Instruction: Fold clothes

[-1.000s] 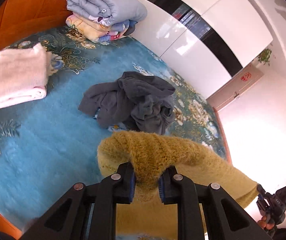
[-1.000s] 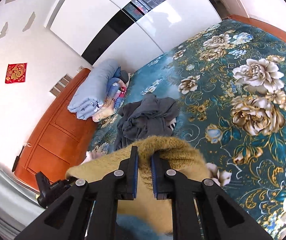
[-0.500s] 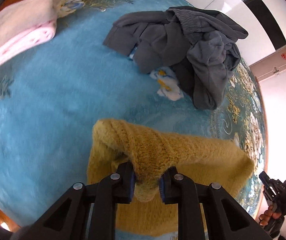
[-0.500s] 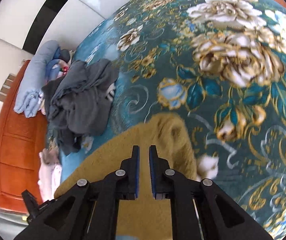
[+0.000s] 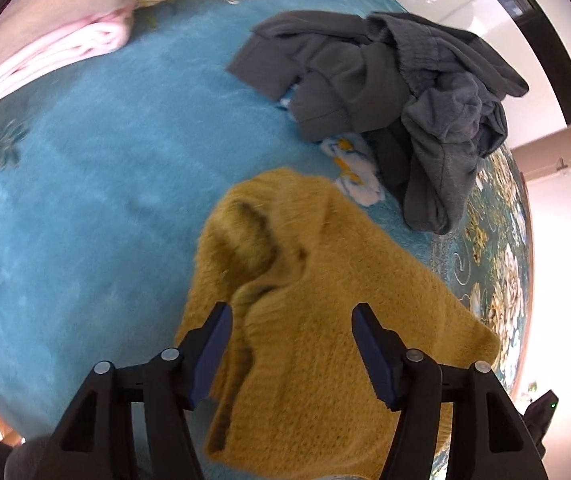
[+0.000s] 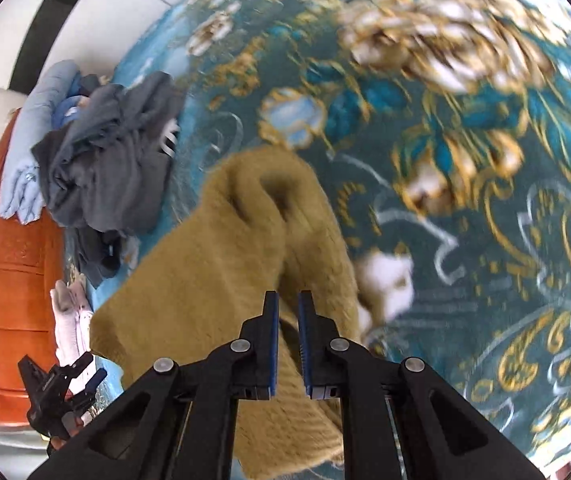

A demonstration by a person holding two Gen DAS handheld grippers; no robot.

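A mustard-yellow knitted sweater (image 5: 317,320) lies on the floral blue bedspread (image 5: 85,184); it also shows in the right wrist view (image 6: 221,272). My left gripper (image 5: 289,324) is open, its jaws wide apart just above the sweater's folded edge. My right gripper (image 6: 287,312) has its jaws nearly closed on a fold of the sweater. A crumpled dark grey garment (image 5: 405,92) lies beyond the sweater, and shows in the right wrist view (image 6: 105,152) too.
A folded pink garment (image 5: 45,36) lies at the far left of the bed. Folded light blue bedding (image 6: 29,148) sits by the orange wooden headboard (image 6: 9,304). White wardrobe doors (image 5: 465,0) stand beyond the bed. The left gripper (image 6: 61,392) appears in the right wrist view.
My left gripper has opened and let go of the sweater, which now lies flat on the bed. Both grippers have come down close to the bedspread.
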